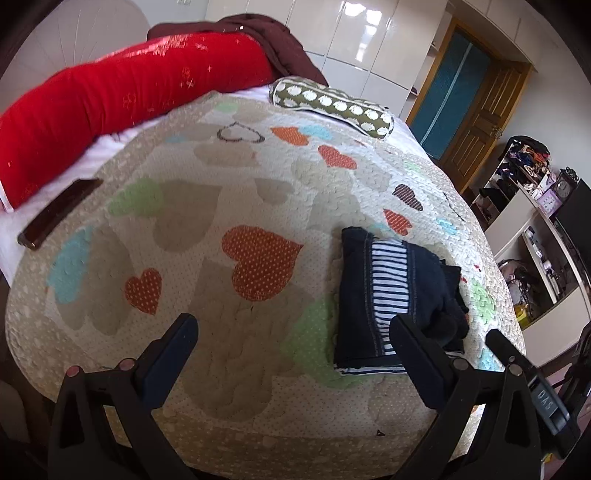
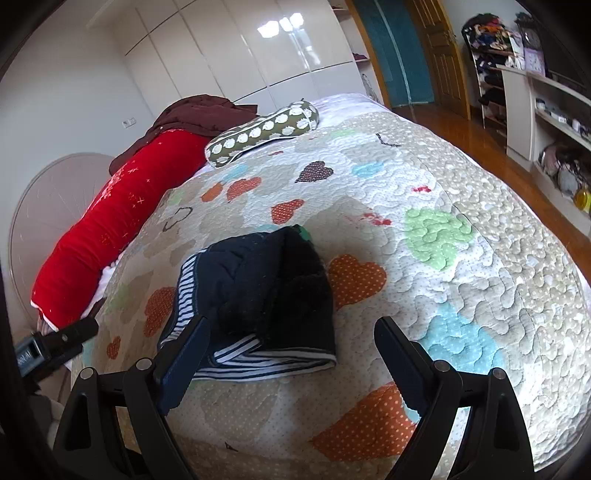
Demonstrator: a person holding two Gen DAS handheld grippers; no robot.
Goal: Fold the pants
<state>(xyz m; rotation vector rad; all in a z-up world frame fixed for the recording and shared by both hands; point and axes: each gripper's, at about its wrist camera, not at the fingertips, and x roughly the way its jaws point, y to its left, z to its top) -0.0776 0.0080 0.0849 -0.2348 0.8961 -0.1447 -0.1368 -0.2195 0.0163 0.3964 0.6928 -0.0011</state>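
Observation:
The dark navy pants (image 1: 391, 291) with a blue-and-white striped lining lie folded into a compact bundle on the heart-patterned quilt (image 1: 229, 221). In the left wrist view my left gripper (image 1: 291, 328) is open and empty, above the quilt to the left of the bundle, its right finger overlapping the bundle's near edge. In the right wrist view the bundle (image 2: 266, 291) lies just ahead of my right gripper (image 2: 291, 332), which is open and empty above the quilt (image 2: 443, 221). The right gripper's body (image 1: 532, 384) shows at the right of the left wrist view.
A long red bolster (image 1: 122, 96), a dark maroon garment (image 1: 258, 33) and a green spotted roll pillow (image 1: 332, 103) lie at the bed's head. A dark phone-like slab (image 1: 59, 214) rests at the left. Shelves (image 2: 546, 110) and wooden floor (image 2: 491, 147) lie to the right.

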